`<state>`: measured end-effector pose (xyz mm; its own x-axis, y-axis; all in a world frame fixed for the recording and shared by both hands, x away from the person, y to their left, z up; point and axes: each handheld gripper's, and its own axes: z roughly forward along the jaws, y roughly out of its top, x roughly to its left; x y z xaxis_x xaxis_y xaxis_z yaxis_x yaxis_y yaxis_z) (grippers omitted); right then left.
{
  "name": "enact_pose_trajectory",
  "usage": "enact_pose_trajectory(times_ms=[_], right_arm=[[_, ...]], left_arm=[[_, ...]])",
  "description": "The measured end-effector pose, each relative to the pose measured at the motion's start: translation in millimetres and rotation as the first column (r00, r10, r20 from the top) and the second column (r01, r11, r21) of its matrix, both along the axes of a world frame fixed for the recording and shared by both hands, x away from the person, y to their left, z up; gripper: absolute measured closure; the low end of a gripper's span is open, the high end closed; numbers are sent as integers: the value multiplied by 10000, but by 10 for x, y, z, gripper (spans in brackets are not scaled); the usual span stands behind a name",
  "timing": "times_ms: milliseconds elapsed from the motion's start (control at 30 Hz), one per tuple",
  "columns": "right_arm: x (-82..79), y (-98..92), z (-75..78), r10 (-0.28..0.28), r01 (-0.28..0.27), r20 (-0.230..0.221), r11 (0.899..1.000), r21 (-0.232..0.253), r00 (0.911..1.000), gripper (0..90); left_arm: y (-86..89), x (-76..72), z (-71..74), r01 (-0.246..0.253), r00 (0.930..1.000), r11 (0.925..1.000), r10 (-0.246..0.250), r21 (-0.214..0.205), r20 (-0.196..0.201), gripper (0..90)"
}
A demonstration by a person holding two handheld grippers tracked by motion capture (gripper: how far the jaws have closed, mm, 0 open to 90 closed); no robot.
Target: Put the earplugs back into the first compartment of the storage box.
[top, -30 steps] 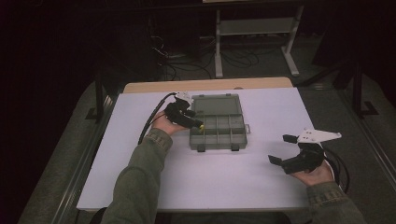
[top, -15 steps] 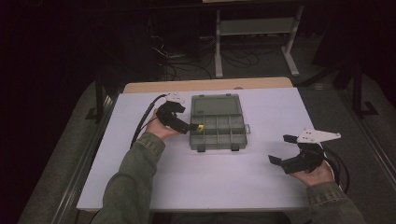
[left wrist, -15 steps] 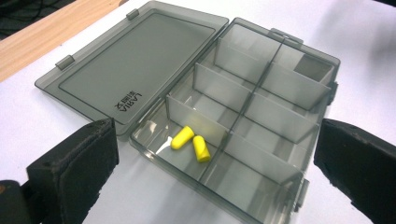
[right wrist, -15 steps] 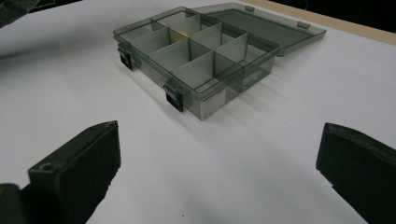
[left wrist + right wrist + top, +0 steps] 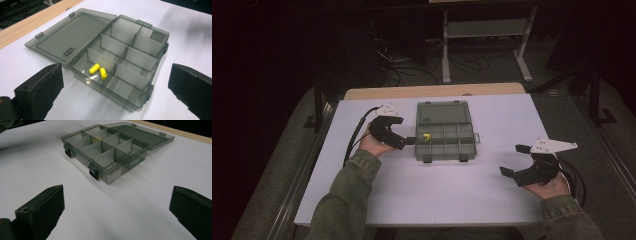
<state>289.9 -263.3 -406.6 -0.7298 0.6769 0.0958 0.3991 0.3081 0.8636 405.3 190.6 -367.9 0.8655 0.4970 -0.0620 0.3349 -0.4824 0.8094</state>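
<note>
A smoky clear compartment box (image 5: 460, 148) lies open in the middle of the white table, its lid (image 5: 443, 112) folded flat toward the far side. Two yellow earplugs (image 5: 426, 136) lie together in a compartment at the box's left end; the left gripper view shows them (image 5: 98, 71) side by side behind a divider. My left gripper (image 5: 404, 131) hovers just left of the box, open with nothing between its pads (image 5: 42, 87); its jaws have just been opening. My right gripper (image 5: 512, 160) rests near the table's front right, open and empty, facing the box (image 5: 107, 147) and its latches.
The white table sheet (image 5: 437, 195) has free room in front of and beside the box. A wooden strip (image 5: 432, 91) runs along the far edge. Beyond it stand a metal rack (image 5: 484, 30) and cables on a dark floor.
My left gripper has drawn back leftward from over the box's left compartments. The yellow earplugs now lie in the box, apart from the jaws. The right gripper has stayed put.
</note>
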Motion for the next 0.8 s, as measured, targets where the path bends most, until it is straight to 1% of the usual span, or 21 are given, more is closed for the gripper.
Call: enact_pose_trajectory(times_ms=[133,333,500,667,733,800], right_arm=[[-2,6,1,18,-18,1,10000,-13,10000,0],[-3,11,0,46,-46,-6,10000,-27,10000,0],[-4,10,0,39,-39,1,10000,-13,10000,0],[-3,12,1,56,-55,11,10000,-24,10000,0],[-4,13,1,62,-62,20,10000,-36,10000,0],[-2,12,1,52,-52,8,10000,-27,10000,0]], left_arm=[[49,-73,21,108,9999,9999,-107,-42,76,0],[168,-168,36,-69,9995,9997,77,-249,314,0],[278,-251,16,-160,9992,9995,170,-289,357,0],[374,-331,-3,-123,9991,9994,136,-329,392,0],[428,-374,-11,-94,9990,9992,111,-390,437,0],[487,-413,-19,-172,9987,9987,195,-473,481,0]])
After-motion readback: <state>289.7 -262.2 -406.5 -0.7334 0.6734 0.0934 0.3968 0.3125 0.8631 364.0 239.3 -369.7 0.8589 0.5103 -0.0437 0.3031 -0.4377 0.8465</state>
